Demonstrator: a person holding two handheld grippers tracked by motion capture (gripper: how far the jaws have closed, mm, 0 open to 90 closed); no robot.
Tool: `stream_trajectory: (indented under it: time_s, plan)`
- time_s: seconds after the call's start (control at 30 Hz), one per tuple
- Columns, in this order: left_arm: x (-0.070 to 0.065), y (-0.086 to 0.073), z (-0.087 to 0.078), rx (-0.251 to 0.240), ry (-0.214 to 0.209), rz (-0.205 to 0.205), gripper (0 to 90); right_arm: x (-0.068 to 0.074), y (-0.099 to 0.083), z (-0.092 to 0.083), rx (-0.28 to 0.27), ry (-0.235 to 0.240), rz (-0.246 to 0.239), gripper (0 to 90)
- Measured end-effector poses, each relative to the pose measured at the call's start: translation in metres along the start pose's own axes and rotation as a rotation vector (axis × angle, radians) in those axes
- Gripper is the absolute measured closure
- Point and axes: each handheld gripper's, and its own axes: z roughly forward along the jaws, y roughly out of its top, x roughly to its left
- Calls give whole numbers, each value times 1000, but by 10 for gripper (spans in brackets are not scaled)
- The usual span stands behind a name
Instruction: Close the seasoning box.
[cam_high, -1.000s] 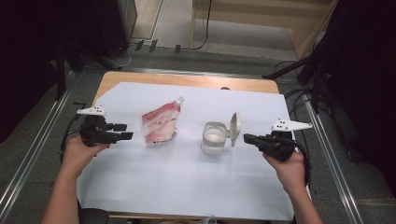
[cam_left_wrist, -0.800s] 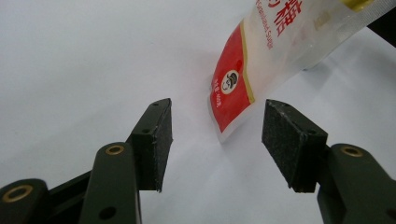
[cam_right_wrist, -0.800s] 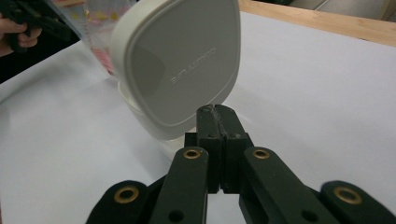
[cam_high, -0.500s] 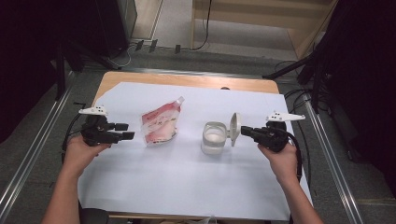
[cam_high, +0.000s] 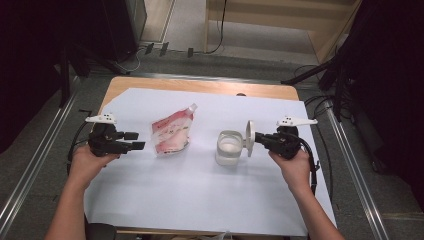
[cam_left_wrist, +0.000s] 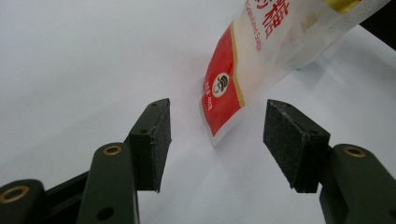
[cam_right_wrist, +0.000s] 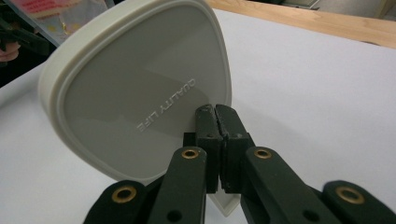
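Pouch (cam_high: 171, 135) lies at three o'clock from our left gripper (cam_high: 137, 145), spout toward one o'clock, jaws half open and empty, while our right gripper (cam_high: 256, 138), shut with nothing between the pads, touches the jar's (cam_high: 229, 147) open lid (cam_high: 249, 137).

High view overhead, facing forward-down; gripper views close, low; pouch (cam_high: 171, 135) probably shared.
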Motion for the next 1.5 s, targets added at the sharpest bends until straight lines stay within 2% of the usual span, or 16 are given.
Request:
stream_trajectory:
  time_s: [0.2, 0.3, 0.47, 0.57, 0.77, 0.87, 1.07, 1.13, 1.33, 1.5]
  plan:
    - [1, 0, 1, 5, 15, -2, 420, 10, 4, 1, -16, 31, -32, 880]
    - [1, 0, 2, 5, 5, -6, 416, 14, 5, 2, -9, 30, -43, 865]
    - [1, -1, 2, 3, 6, -4, 415, 20, 6, 3, -6, 36, -66, 799]
    - [1, -1, 2, 5, 4, -8, 415, 20, 7, 1, -5, 31, -61, 767]
    - [1, -1, 2, 12, 0, -12, 414, 15, 6, -6, -19, 16, -75, 676]
    - [0, -1, 2, 15, 2, -11, 413, 11, 5, -9, -19, 11, -59, 627]
    - [0, -1, 2, 14, 2, -13, 410, 6, 3, -13, -17, -5, -59, 575]
    - [0, -1, 2, 15, 4, -14, 409, 3, 0, -15, -20, -13, -56, 532]
    - [0, -1, 2, 16, 5, -13, 407, -2, -5, -24, -36, -48, -60, 518]
    - [1, -1, 2, 12, -10, -20, 397, -8, -11, -30, -48, -73, -55, 484]
